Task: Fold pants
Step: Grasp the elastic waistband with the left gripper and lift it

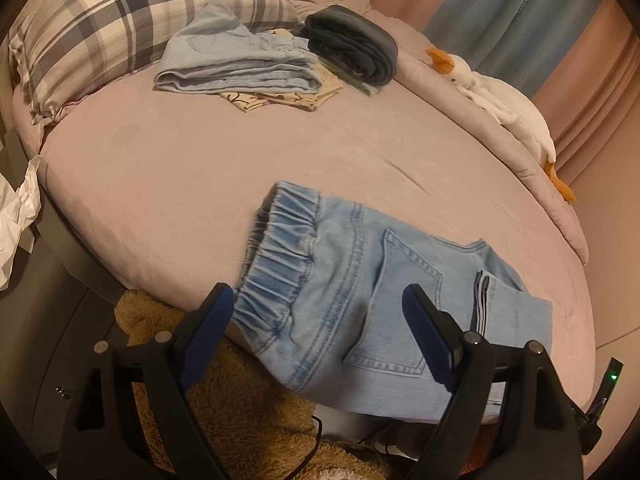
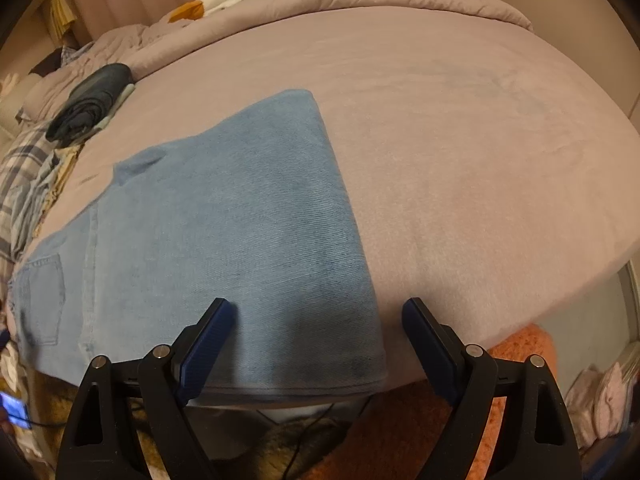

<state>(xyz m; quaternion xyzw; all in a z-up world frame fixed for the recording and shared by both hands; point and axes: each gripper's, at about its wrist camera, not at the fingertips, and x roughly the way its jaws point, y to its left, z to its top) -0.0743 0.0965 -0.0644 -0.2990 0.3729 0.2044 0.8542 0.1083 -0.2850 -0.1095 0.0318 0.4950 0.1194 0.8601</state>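
Note:
Light blue jeans (image 1: 360, 280) lie folded on the pink bed (image 1: 200, 168), near its front edge. The elastic waistband (image 1: 280, 240) and back pocket face up in the left wrist view. My left gripper (image 1: 318, 300) is open and empty, jaws wide apart, hovering over the waistband end at the bed's edge. In the right wrist view the folded leg part of the jeans (image 2: 240, 232) shows, its fold hanging slightly over the edge. My right gripper (image 2: 316, 312) is open and empty, just above that near corner.
A pile of folded clothes (image 1: 248, 68) and a dark rolled garment (image 1: 352, 48) sit at the far side by a plaid pillow (image 1: 120, 24). A white goose plush (image 1: 500, 100) lies on the quilt at the right. A brown fluffy rug (image 1: 240, 400) lies below the bed edge.

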